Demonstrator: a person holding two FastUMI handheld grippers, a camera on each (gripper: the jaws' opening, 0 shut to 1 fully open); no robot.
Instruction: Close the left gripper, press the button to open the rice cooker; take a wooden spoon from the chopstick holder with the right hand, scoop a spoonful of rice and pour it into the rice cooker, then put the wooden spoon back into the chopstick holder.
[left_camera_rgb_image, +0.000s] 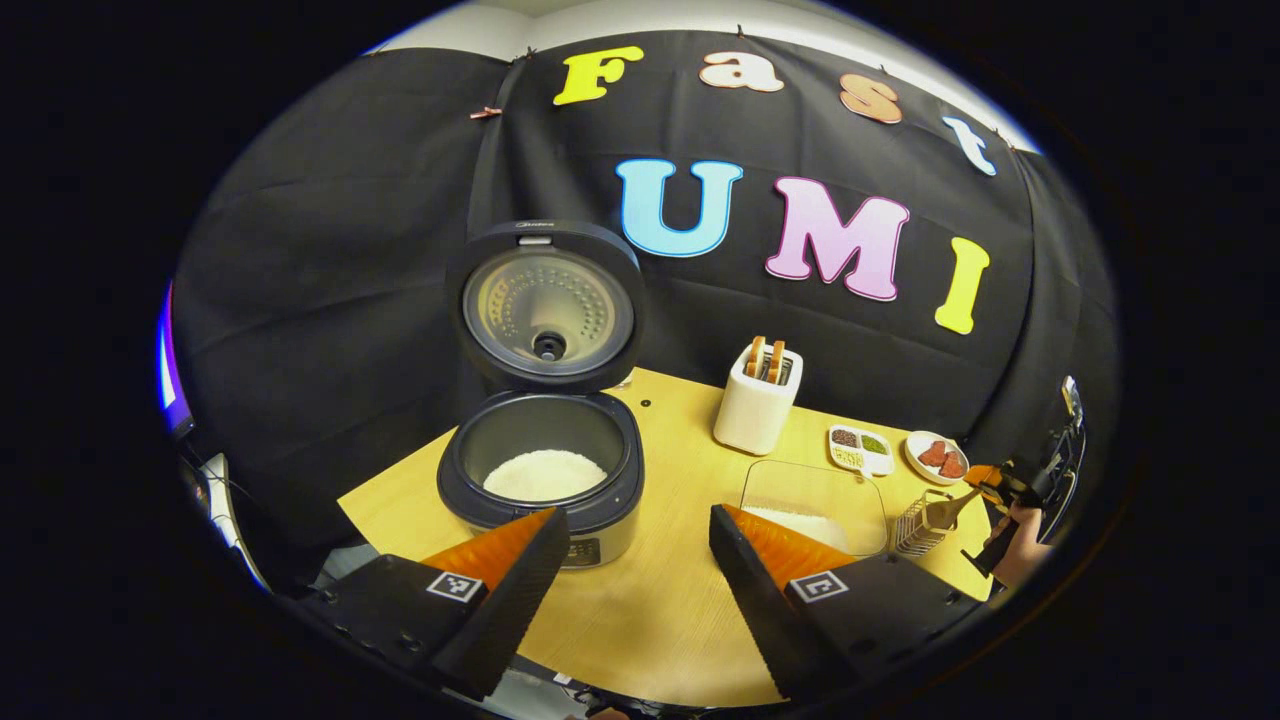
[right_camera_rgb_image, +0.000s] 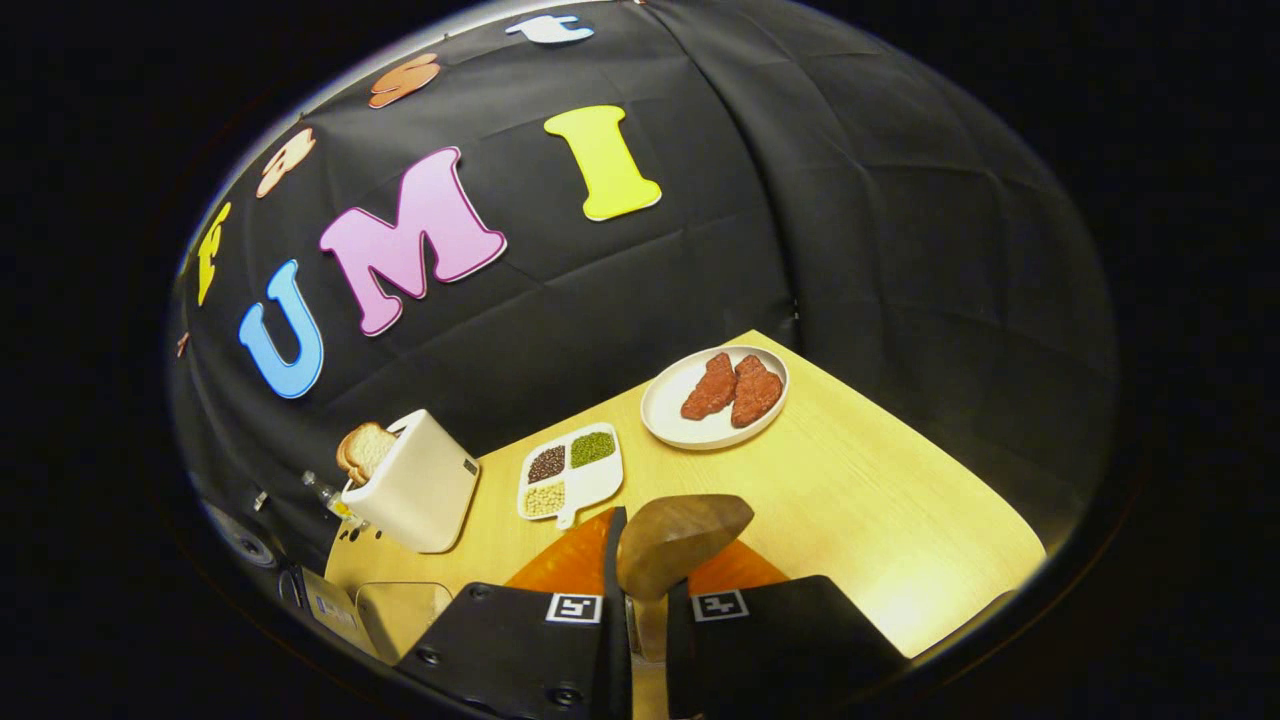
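Observation:
The rice cooker (left_camera_rgb_image: 545, 500) stands open with its lid (left_camera_rgb_image: 548, 305) upright and white rice (left_camera_rgb_image: 545, 472) in its pot. My left gripper (left_camera_rgb_image: 635, 520) hovers in front of it, open and holding nothing. At the far right, my right gripper (left_camera_rgb_image: 1000, 488) holds the wooden spoon (left_camera_rgb_image: 948, 508) just over the wire chopstick holder (left_camera_rgb_image: 915, 535). In the right gripper view the spoon's bowl (right_camera_rgb_image: 680, 540) sticks up between the two fingers, and my right gripper (right_camera_rgb_image: 645, 590) is shut on its handle. I cannot tell whether the spoon carries any rice.
A clear container (left_camera_rgb_image: 815, 495) with rice sits between the cooker and the holder. Behind it are a white toaster (left_camera_rgb_image: 757, 400) with bread, a compartment dish (left_camera_rgb_image: 860, 448) of beans and a plate (left_camera_rgb_image: 915, 448) with meat. The same plate (right_camera_rgb_image: 665, 405), dish (right_camera_rgb_image: 605, 482) and toaster (right_camera_rgb_image: 415, 485) lie ahead of the right gripper.

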